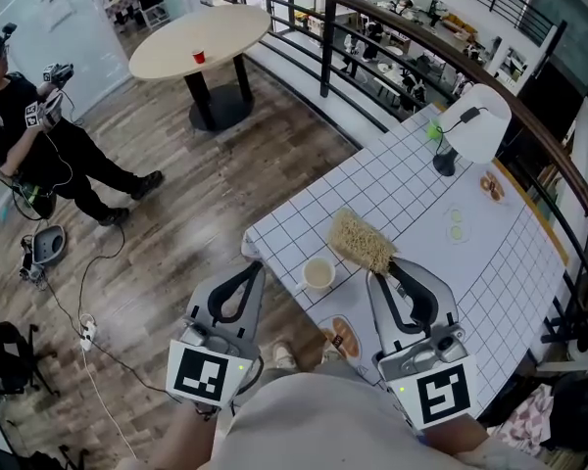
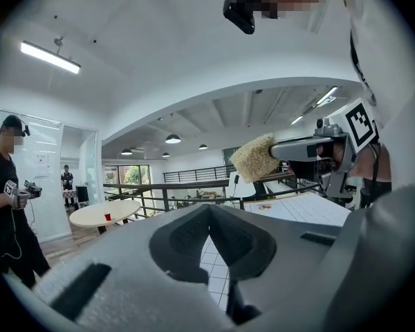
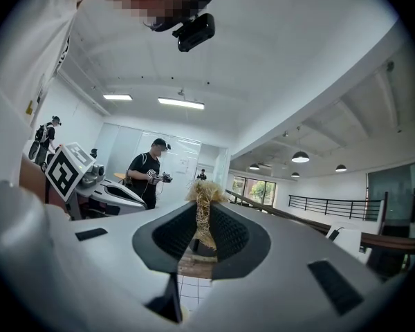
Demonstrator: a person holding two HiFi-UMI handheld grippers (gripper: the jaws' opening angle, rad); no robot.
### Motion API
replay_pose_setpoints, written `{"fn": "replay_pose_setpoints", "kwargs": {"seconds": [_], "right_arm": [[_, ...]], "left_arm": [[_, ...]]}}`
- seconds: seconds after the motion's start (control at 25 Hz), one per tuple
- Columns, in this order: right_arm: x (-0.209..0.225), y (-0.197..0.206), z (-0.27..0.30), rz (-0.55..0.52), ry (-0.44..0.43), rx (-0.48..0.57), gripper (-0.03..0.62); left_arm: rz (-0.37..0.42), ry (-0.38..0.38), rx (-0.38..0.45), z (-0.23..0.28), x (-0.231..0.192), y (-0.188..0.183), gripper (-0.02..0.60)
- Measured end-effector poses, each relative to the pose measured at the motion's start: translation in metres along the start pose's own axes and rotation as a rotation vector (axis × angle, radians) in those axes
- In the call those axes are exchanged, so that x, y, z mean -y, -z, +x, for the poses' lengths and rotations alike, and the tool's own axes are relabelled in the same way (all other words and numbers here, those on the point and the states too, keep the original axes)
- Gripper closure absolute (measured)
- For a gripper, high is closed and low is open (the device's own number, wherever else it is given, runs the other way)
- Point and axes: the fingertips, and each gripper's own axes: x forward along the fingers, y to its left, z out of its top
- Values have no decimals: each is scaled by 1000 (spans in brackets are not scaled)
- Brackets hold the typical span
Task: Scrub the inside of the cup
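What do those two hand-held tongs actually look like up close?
Both the left tongs and the right tongs are light grey plastic and taper to a point. Dark ribbed pads line a loop-shaped gap. Behind each sits a cube bearing black-and-white square markers. The person wears a pale top.

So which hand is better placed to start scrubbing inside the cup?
Probably the right. The right tongs grip the scrub pad, which hangs close beside the cup on the table. The left tongs are shut and empty, at the table's corner.
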Motion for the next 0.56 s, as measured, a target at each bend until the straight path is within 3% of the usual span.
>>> {"fn": "replay_pose_setpoints", "kwargs": {"seconds": [0.56], "right_arm": [[-8, -2, -4, -28, -30, -6, 533]], "left_arm": [[-12, 14, -27, -2, 7, 7, 568]]}}
